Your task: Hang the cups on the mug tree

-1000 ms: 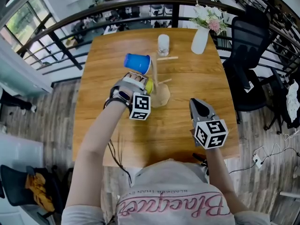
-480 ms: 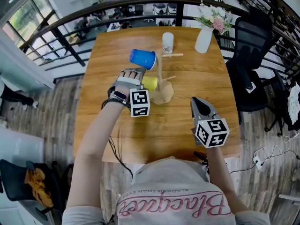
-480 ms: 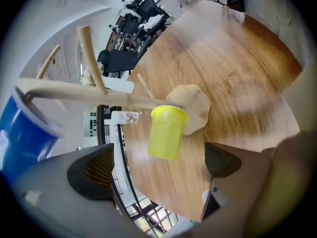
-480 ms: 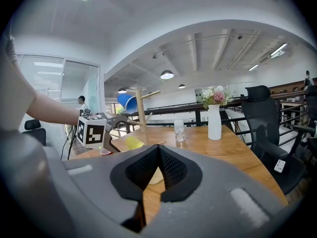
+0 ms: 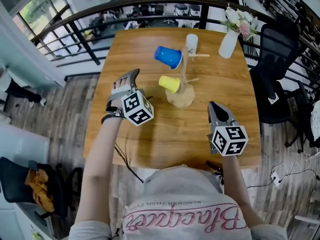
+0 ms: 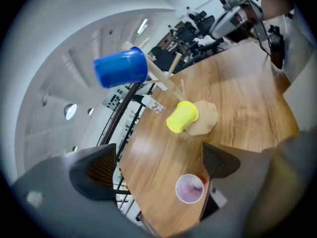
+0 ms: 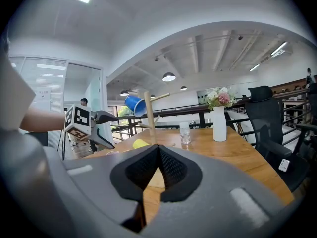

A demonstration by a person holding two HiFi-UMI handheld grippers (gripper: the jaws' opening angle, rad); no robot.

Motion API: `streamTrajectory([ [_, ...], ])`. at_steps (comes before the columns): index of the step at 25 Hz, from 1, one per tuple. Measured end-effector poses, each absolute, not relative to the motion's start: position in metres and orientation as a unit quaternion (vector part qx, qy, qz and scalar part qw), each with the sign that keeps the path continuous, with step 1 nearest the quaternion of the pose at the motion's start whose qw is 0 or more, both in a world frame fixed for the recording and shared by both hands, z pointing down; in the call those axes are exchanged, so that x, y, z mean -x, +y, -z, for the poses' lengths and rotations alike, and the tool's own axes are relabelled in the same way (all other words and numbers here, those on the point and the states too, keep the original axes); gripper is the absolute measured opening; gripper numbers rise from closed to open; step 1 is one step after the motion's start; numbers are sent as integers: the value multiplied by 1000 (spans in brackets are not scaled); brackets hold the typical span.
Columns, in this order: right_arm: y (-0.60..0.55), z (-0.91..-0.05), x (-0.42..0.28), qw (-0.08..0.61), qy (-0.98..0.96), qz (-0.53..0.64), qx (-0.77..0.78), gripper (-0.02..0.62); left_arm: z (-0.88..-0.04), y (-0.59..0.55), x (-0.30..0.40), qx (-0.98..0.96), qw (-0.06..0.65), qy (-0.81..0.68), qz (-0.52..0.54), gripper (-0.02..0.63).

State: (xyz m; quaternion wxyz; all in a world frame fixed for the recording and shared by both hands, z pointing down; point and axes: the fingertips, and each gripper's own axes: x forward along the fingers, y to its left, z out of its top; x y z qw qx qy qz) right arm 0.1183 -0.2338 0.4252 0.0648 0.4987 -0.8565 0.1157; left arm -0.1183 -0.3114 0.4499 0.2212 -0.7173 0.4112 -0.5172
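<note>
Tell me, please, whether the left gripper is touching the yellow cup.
Apart: the head view shows bare table between the left gripper and the yellow cup.

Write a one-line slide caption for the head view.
Blue cup and yellow cup hang on the mug tree; open left gripper and shut right gripper stand clear.

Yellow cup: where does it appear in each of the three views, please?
Head view: yellow cup near the centre, left of the mug tree.
Left gripper view: middle, slightly right of centre.
Right gripper view: small, left of centre, lower middle.
Shared landmark: the blue cup, higher in every picture.
</note>
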Motion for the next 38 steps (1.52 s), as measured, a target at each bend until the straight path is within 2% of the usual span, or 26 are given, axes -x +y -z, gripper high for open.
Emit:
streamTrajectory([
  [3, -234, -422, -114, 61, -857, -114, -499, 2, -433, -304, 135, 741, 172, 468, 450, 539],
  [7, -234, -418, -108, 58, -858, -110, -499, 2, -415, -293, 157, 763, 98, 543, 336, 448],
  [13, -233, -412, -104, 58, -858, -100, -501, 2, -401, -264, 192, 762, 6, 629, 154, 232],
  [16, -231, -412, -103, 59, -857, -99, -502, 2, -395, -252, 207, 745, -9, 660, 93, 141],
  [19, -229, -413, -99, 62, -858, -99, -501, 2, -391, -243, 216, 733, -11, 677, 56, 15],
  [31, -213, -435, -84, 96, -857, -115, -493, 2, -442, -230, 223, 726, -53, 685, 43, 15],
  [38, -207, -449, -81, 118, -854, -126, -491, 2, -487, -225, 226, 714, -78, 695, 39, 149],
])
